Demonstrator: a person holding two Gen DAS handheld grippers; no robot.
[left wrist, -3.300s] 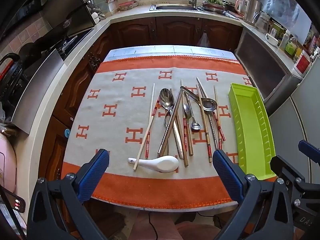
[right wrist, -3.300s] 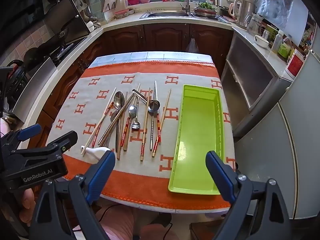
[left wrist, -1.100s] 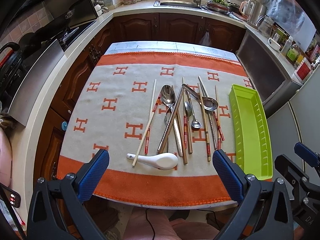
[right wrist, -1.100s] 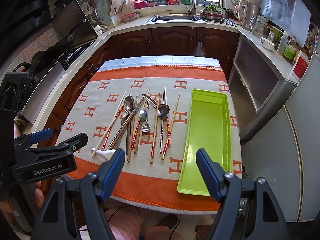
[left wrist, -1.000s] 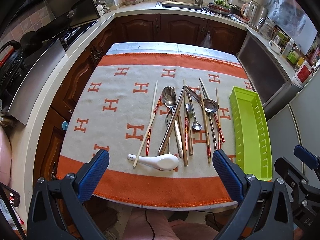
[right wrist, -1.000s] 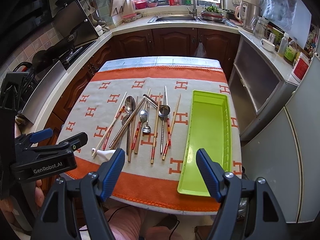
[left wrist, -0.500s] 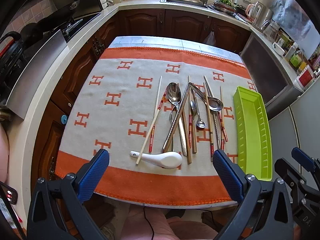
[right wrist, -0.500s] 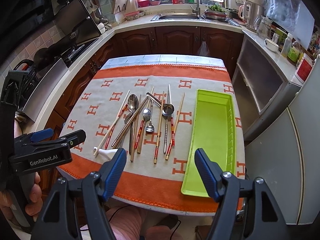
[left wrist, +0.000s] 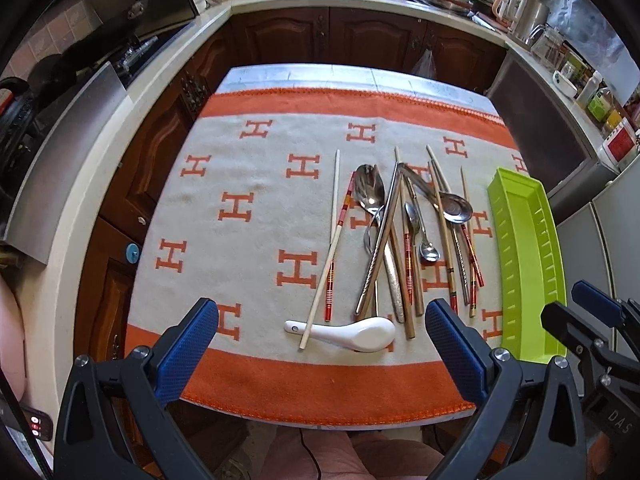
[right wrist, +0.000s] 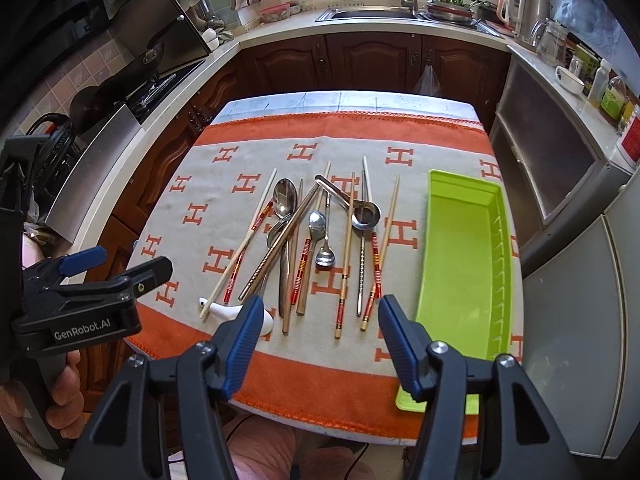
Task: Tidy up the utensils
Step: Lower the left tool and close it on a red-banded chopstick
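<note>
A pile of metal spoons (left wrist: 370, 194) (right wrist: 285, 198) and several wooden and red-banded chopsticks (left wrist: 408, 252) (right wrist: 346, 256) lies in the middle of the orange and grey cloth. A white ceramic spoon (left wrist: 356, 334) (right wrist: 226, 310) lies at the pile's near end. A lime green tray (left wrist: 528, 256) (right wrist: 464, 256) stands empty at the right of the cloth. My left gripper (left wrist: 320, 344) is open and empty above the cloth's near edge, over the white spoon. My right gripper (right wrist: 318, 336) is open and empty above the near ends of the chopsticks. The left gripper also shows at the left of the right wrist view (right wrist: 116, 268).
The cloth (left wrist: 248, 264) covers a small table with drops on all sides. Dark wood cabinets and a counter with a sink (right wrist: 368, 14) ring the table. A stove (right wrist: 156, 88) is at the left, a fridge (right wrist: 580, 320) at the right.
Both grippers have moved forward and down toward the table. The right gripper's jaws have narrowed somewhat and it has shifted left over the chopsticks. Nothing on the cloth has moved.
</note>
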